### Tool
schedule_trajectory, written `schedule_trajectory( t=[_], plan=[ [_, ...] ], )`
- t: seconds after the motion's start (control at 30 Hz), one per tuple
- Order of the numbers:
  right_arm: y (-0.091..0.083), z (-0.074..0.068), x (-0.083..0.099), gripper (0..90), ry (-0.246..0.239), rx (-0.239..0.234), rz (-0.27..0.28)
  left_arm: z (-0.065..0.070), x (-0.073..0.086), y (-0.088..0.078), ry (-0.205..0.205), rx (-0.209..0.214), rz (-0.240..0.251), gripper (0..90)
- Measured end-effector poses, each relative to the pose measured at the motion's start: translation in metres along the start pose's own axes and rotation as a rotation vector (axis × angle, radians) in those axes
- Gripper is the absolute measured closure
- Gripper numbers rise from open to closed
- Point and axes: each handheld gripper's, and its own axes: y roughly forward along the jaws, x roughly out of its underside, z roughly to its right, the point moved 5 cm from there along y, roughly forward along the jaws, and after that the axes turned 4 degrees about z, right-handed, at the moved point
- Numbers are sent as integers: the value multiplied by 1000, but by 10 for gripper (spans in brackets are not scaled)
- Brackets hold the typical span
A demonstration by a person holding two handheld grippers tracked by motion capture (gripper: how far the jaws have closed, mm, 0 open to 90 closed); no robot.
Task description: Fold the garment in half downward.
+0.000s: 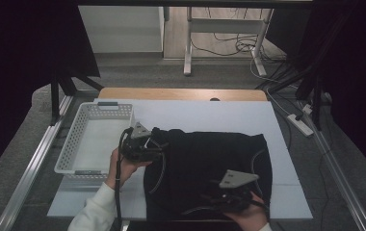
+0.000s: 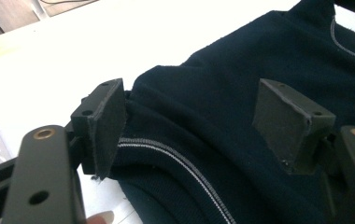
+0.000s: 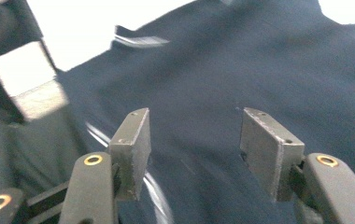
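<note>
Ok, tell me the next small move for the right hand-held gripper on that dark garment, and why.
Probably lower the right hand-held gripper onto the near edge of the dark navy knit garment and close on it. Its jaws stand apart over the cloth with nothing between them, while the left hand-held gripper straddles a thick fold at the garment's left edge beside the white perforated plastic basket.

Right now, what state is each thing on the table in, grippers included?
Dark garment: folded, lying flat on the white board.
White basket: upright, nothing in it, left of the garment.
Left gripper: jaws apart, straddling the garment's folded edge, not clamped.
Right gripper: jaws apart over the garment, nothing between them.
</note>
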Motion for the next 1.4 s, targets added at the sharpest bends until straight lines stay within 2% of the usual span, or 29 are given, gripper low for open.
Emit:
schedule_trajectory(
  t=[0.03, 0.07, 0.1, 0.13, 0.17, 0.2, 0.23, 0.33, 0.43, 0.47, 0.5, 0.53, 0.63, 0.8, 1.0, 1.17, 1.27, 1.33, 1.37, 1.4],
  plan=[
    [-14, 13, 17, 434, 34, 37, -21, 0, 0, 1, 0, -2, -2, 263],
    [-14, 13, 17, 434, 34, 37, -21, 0, 0, 1, 0, -2, -2, 262],
    [-21, 16, 32, 434, 48, 46, -53, 0, 0, 1, -4, -5, -1, 262],
    [-21, 16, 32, 434, 48, 46, -53, 0, 0, 1, -4, -5, -1, 262],
    [-24, 18, 47, 433, 41, 68, -97, -1, 0, 1, -7, -7, 0, 262],
    [-24, 18, 47, 433, 41, 68, -97, -1, 0, 1, -7, -7, 0, 261],
    [-25, 21, 56, 426, 41, 77, -130, -2, 0, 0, -10, -10, 3, 261],
    [-23, 27, 58, 436, 58, 74, -141, -3, -1, -2, -13, -13, 7, 261],
    [-18, 29, 62, 483, 77, 58, -163, -5, -1, -3, -17, -15, 12, 261],
    [-16, 30, 64, 598, 92, 33, -158, -6, -1, -4, -18, -17, 13, 261],
    [-16, 31, 64, 658, 92, 31, -157, -6, -1, -4, -18, -18, 13, 261],
    [-16, 31, 64, 658, 92, 31, -157, -6, -1, -4, -18, -18, 13, 261],
    [-21, 30, 65, 864, 66, 48, -174, -8, -1, -4, -22, -21, 14, 261],
    [-28, 26, 67, 875, 34, 59, -180, -9, -2, -5, -23, -24, 18, 261],
    [-36, 23, 71, 881, 40, 50, -177, -12, -2, -5, -30, -28, 19, 260],
    [-56, 14, 81, 882, 53, 49, -161, -14, -3, -7, -33, -28, 25, 260],
    [-57, 16, 83, 880, 67, 49, -148, -14, -3, -6, -32, -29, 23, 258],
    [-56, 17, 81, 859, 72, 49, -130, -14, -3, -5, -31, -28, 21, 256],
    [-53, 18, 75, 768, 72, 57, -94, -13, -3, -4, -27, -23, 17, 254],
    [-53, 18, 75, 768, 72, 57, -94, -13, -3, -4, -27, -23, 17, 252]
  ],
)
